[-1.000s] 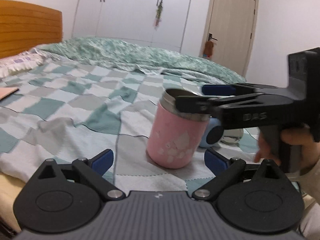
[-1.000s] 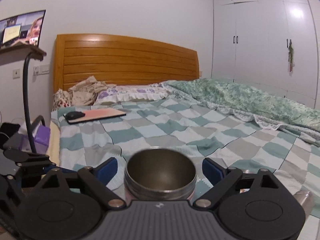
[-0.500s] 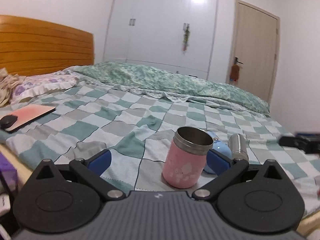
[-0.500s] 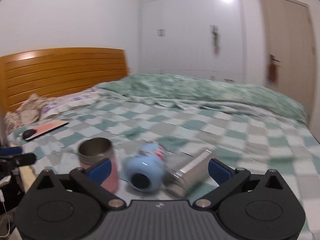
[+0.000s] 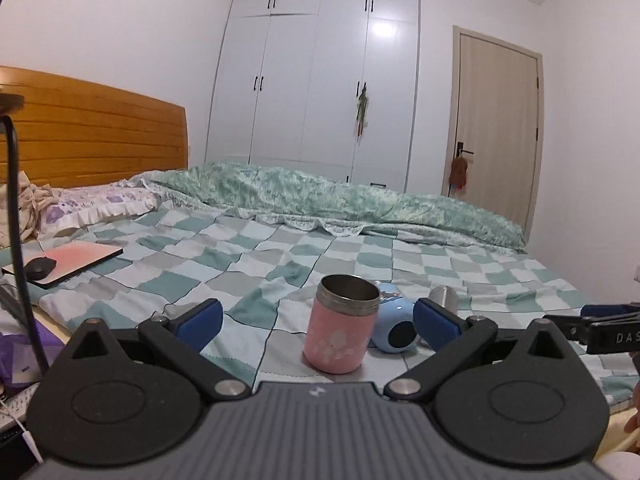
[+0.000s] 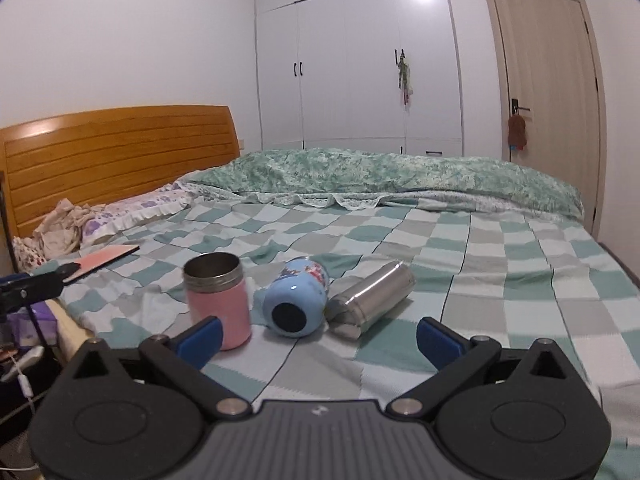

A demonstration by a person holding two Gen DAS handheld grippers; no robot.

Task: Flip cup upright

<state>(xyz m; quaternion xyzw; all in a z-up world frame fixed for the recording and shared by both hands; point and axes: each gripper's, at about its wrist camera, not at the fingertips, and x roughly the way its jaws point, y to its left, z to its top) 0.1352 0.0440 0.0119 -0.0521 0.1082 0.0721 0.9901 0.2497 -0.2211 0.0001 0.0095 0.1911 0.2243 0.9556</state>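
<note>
Pink cup (image 5: 341,324) stands upright on the bed (image 5: 280,248), ahead of the left gripper (image 5: 316,316), between its wide-open, empty jaws. Right gripper (image 6: 318,338) likewise spread, holding nothing.

Both views are evenly and softly lit by indoor light from above, with a cool white cast. A bright glare patch sits on the glossy white wardrobe doors (image 5: 320,80), seen in the right wrist view too (image 6: 360,60). The orange wooden headboard (image 6: 120,160) carries a pale sheen along its top edge. Shadows are faint: a small soft one lies under the pink steel-rimmed cup (image 5: 340,324) on the teal-and-grey checked blanket (image 5: 280,256). Fisheye distortion bows the beige door (image 6: 544,92) and walls, and the corners fall to black. Focus is fairly sharp; the bottom right of the right wrist view looks slightly smeared.
</note>
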